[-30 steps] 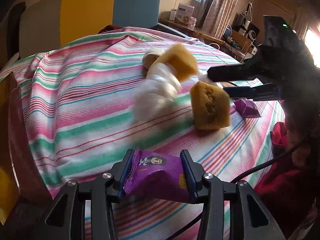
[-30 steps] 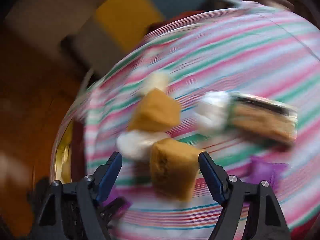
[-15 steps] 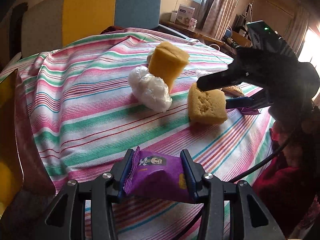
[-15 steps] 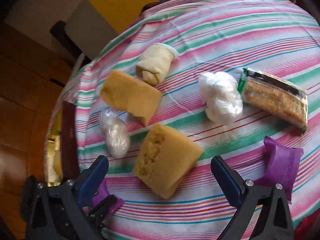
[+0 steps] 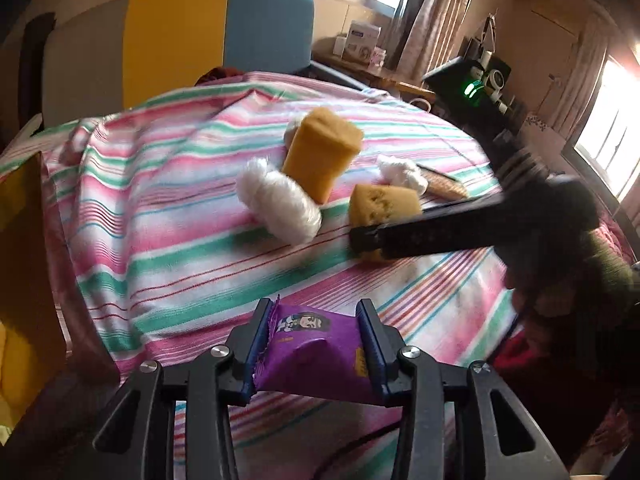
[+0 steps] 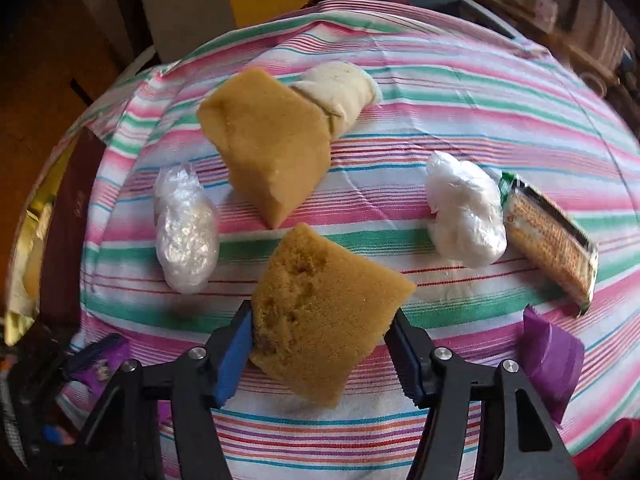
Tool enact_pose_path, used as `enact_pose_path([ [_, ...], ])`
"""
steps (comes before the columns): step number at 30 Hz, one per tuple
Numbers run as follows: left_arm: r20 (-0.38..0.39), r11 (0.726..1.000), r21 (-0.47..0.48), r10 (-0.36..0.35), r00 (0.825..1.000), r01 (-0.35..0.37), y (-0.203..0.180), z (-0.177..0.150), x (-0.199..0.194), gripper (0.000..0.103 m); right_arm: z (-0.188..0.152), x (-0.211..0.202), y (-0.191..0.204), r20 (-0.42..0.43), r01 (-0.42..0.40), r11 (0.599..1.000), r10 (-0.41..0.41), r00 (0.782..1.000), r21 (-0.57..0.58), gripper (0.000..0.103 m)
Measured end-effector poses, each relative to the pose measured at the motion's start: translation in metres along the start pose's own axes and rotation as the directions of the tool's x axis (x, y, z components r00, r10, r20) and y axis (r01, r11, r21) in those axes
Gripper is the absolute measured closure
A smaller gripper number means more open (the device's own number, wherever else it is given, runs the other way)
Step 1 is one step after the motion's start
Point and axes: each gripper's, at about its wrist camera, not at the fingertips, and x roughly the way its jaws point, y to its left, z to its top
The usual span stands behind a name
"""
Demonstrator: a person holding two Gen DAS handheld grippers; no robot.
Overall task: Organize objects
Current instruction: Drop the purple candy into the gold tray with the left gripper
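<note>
My left gripper (image 5: 314, 348) is shut on a purple snack packet (image 5: 312, 354) and holds it over the near edge of the striped tablecloth (image 5: 180, 216). My right gripper (image 6: 324, 344) has its jaws on both sides of a brown sponge cake piece (image 6: 320, 312), touching it; in the left wrist view the same cake (image 5: 380, 204) lies partly behind the right gripper's finger. A larger yellow sponge block (image 6: 268, 140), a cream roll (image 6: 340, 92), two clear plastic bundles (image 6: 186, 228) (image 6: 466, 208), a wafer pack (image 6: 548, 236) and a second purple packet (image 6: 552, 356) lie on the cloth.
A yellow and blue chair back (image 5: 216, 36) stands behind the table. A shelf with boxes (image 5: 364, 44) and electronics is at the far right near a bright window. A yellow object (image 5: 16, 344) is off the table's left edge.
My right gripper has moved down onto the brown cake piece and its jaws have narrowed from wide open to touching the cake's sides. My left gripper still holds the purple packet, hardly moved.
</note>
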Motion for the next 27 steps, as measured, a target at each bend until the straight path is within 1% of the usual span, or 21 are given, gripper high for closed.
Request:
enact_pose_path([
  [4,0.058,0.999,-0.042,-0.009,0.998,0.011,0.009,0.012,-0.037,0.061,0.000,-0.001,0.003,0.005,0.013,1.000,-0.013,1.000,-0.017,0.040],
  [6,0.098,0.997,-0.071,0.007,0.995,0.000,0.024,0.019,-0.061,0.061,0.002,-0.001,0.005,0.007,0.022,0.999,-0.022,1.000,-0.026,0.040],
  [9,0.145,0.988,-0.148,0.066,0.987,-0.044,0.065,0.033,-0.098,0.061,0.003,0.000,0.007,0.009,0.025,0.999,-0.024,1.000,-0.028,0.039],
  [11,0.151,0.972,-0.210,0.135,0.979,-0.102,0.102,0.042,-0.114,0.061,0.002,0.000,0.004,0.009,0.026,0.999,-0.025,1.000,-0.030,0.039],
  [13,0.130,0.948,-0.274,0.206,0.970,-0.164,0.147,0.047,-0.123,0.061,0.001,-0.001,0.004,0.010,0.030,0.999,-0.029,1.000,-0.034,0.039],
  [14,0.100,0.931,-0.306,0.238,0.966,-0.198,0.172,0.048,-0.125,0.060,0.002,0.000,0.007,0.011,0.032,0.999,-0.032,0.999,-0.036,0.039],
  [15,0.072,0.920,-0.326,0.252,0.965,-0.216,0.192,0.048,-0.124,0.060,0.003,0.003,0.010,0.011,0.035,0.999,-0.034,0.999,-0.039,0.039],
  [16,0.048,0.901,-0.356,0.282,0.958,-0.247,0.213,0.047,-0.123,0.060,0.003,0.003,0.010,0.011,0.036,0.999,-0.036,0.999,-0.041,0.039],
  [17,0.012,0.876,-0.387,0.318,0.948,-0.289,0.235,0.045,-0.121,0.060,0.003,0.002,0.011,0.012,0.037,0.998,-0.036,0.999,-0.042,0.039],
  [18,-0.023,0.861,-0.404,0.328,0.944,-0.309,0.251,0.044,-0.117,0.060,0.003,0.003,0.011,0.011,0.037,0.998,-0.036,0.999,-0.042,0.039],
  [20,-0.077,0.820,-0.459,0.347,0.935,-0.342,0.283,0.039,-0.112,0.060,0.003,0.003,0.011,0.011,0.039,0.998,-0.039,0.999,-0.045,0.039],
  [22,-0.122,0.810,-0.473,0.331,0.936,-0.348,0.304,0.035,-0.103,0.060,0.004,0.003,0.011,0.011,0.040,0.998,-0.040,0.999,-0.047,0.039],
  [23,-0.138,0.788,-0.495,0.344,0.929,-0.366,0.315,0.032,-0.099,0.060,0.004,0.002,0.010,0.011,0.040,0.998,-0.039,0.999,-0.047,0.039],
  [24,-0.150,0.779,-0.509,0.338,0.929,-0.366,0.323,0.032,-0.095,0.060,0.004,0.002,0.010,0.011,0.040,0.998,-0.039,0.999,-0.048,0.039],
  [25,-0.165,0.780,-0.520,0.309,0.937,-0.348,0.332,0.031,-0.089,0.060,0.004,0.003,0.010,0.011,0.040,0.998,-0.040,0.999,-0.049,0.039],
  [26,-0.174,0.771,-0.531,0.308,0.935,-0.352,0.336,0.032,-0.083,0.060,0.003,0.003,0.011,0.012,0.041,0.998,-0.041,0.999,-0.050,0.039],
  [27,-0.184,0.754,-0.544,0.321,0.929,-0.369,0.341,0.030,-0.081,0.060,0.004,0.003,0.011,0.012,0.042,0.998,-0.042,0.999,-0.051,0.039],
])
